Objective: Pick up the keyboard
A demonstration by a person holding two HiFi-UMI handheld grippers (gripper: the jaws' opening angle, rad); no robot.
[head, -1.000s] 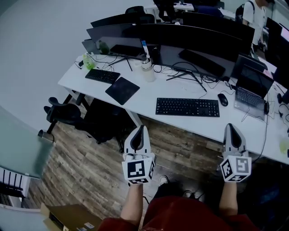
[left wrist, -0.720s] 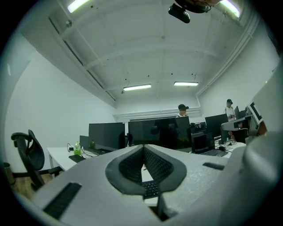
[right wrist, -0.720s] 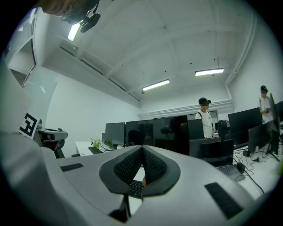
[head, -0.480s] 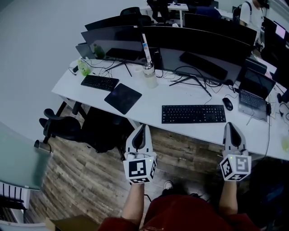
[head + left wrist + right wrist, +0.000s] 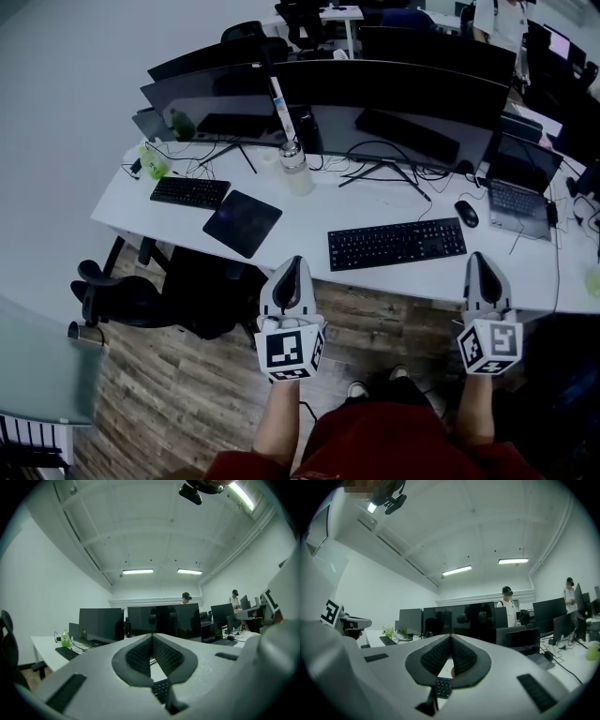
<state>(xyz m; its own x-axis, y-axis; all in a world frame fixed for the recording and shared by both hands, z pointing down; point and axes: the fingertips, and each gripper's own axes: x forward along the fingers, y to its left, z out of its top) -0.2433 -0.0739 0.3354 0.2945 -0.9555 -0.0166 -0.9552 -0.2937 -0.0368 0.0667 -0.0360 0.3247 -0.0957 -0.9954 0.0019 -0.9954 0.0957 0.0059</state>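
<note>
The left gripper [image 5: 293, 263] has its jaws pressed together on nothing, and so does the right gripper [image 5: 478, 259]. Both are held level over the wooden floor [image 5: 178, 375], short of the white desk [image 5: 309, 211] and touching nothing on it. The black keyboard [image 5: 397, 243] lies flat near the desk's front edge, ahead of the gap between the grippers. Its long axis runs along that edge, with the right end tilted slightly away. The head view shows the whole keyboard, with a mouse [image 5: 466, 213] just beyond its right end. Each gripper view shows only a sliver of keys below the closed jaws, plus ceiling lights [image 5: 137, 571] and people standing behind the monitors [image 5: 394, 103].
</note>
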